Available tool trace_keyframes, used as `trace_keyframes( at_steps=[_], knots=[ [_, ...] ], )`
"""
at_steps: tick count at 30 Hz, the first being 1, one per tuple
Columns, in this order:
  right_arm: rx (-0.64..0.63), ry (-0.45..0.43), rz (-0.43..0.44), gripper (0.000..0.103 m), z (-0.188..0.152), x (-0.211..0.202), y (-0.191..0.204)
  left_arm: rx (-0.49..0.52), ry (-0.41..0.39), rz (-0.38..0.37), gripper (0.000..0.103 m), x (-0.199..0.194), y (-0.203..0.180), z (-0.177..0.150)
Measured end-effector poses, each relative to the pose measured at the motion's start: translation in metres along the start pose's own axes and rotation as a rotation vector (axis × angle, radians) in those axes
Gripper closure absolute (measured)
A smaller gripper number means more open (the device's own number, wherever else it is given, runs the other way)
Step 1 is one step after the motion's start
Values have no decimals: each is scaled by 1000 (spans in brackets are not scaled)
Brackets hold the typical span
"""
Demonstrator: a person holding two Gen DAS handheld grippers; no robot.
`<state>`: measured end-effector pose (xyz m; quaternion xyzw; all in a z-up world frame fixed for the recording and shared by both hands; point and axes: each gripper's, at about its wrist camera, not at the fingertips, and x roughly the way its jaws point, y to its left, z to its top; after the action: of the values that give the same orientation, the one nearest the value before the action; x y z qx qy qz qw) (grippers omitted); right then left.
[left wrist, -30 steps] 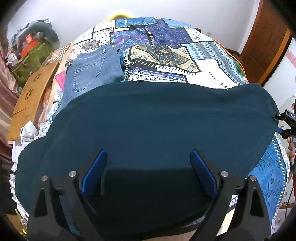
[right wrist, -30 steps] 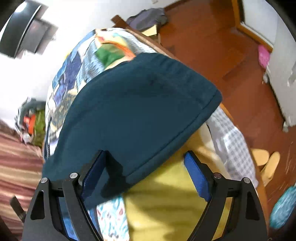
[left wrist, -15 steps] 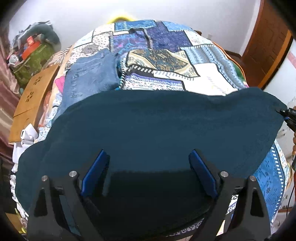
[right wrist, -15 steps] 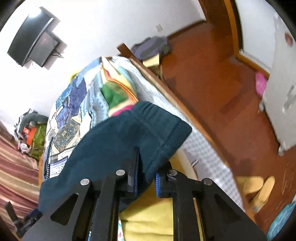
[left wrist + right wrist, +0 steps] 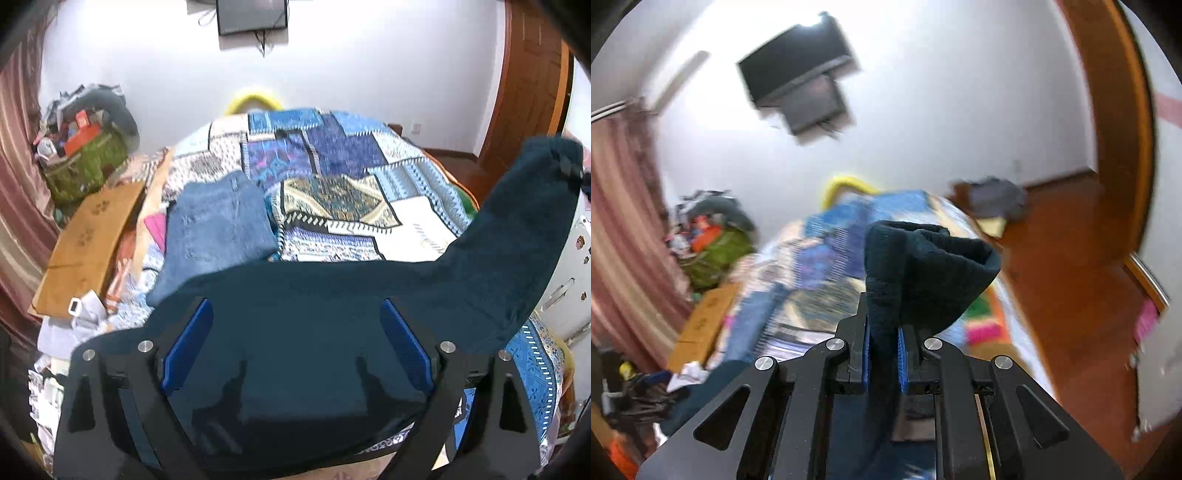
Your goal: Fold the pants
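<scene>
1. The pants (image 5: 314, 317) are dark teal, of soft matte knit, and lie across the near part of the bed (image 5: 343, 221), directly ahead of and beneath the left claw (image 5: 297, 347).
2. The left claw stands wide apart. Its two blue pads (image 5: 188, 343) sit over the teal cloth with nothing pinched between them; whether they touch the cloth cannot be told.
3. To the right of the left claw, one end of the pants rises off the bed in a tall curving strip and ends high at the frame edge.
4. The right claw (image 5: 882, 354) is closed narrow on that raised end. A bunched fold of teal fabric (image 5: 923, 269) passes between its blue pads (image 5: 902, 360) and stands up ahead of them, showing a thick rolled hem.
5. Below the right claw, more teal cloth hangs down.
6. The bed carries a blue patchwork quilt (image 5: 332, 173).
7. Folded blue jeans (image 5: 218, 225) lie on the quilt beyond the left claw, to its left, partly covered by the edge of the pants.
8. The right wrist view is blurred.
</scene>
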<state>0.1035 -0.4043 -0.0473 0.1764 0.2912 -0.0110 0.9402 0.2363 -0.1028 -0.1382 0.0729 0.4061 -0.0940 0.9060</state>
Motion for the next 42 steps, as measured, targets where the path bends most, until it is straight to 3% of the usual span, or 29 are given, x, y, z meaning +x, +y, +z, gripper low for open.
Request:
trace_keyframes(
  at_steps=[6,12,22,29,31,34,37,42],
  knots=[
    [-107,-1,155,93,4,18,84,-44,-28,-23,10,-15,20,-4],
    [-216,126,262,93,-28,64,155,-81,-27,-20,10,-23,38,-18],
    [-386,422,366,93,-123,109,203,-102,-23,-10,10,-34,53,-34],
    [-459,549,388,85,-158,101,209,-98,-23,-4,10,-39,56,-36],
    [-461,555,390,82,-156,96,208,-96,-22,-6,10,-39,56,-34],
    [-434,532,413,70,-140,84,202,-95,-21,-21,10,-40,56,-28],
    [-408,442,408,58,-117,70,190,-89,-18,-52,10,-39,53,-18],
    [-384,374,344,57,-87,75,169,-62,3,-104,10,-23,38,7]
  ],
)
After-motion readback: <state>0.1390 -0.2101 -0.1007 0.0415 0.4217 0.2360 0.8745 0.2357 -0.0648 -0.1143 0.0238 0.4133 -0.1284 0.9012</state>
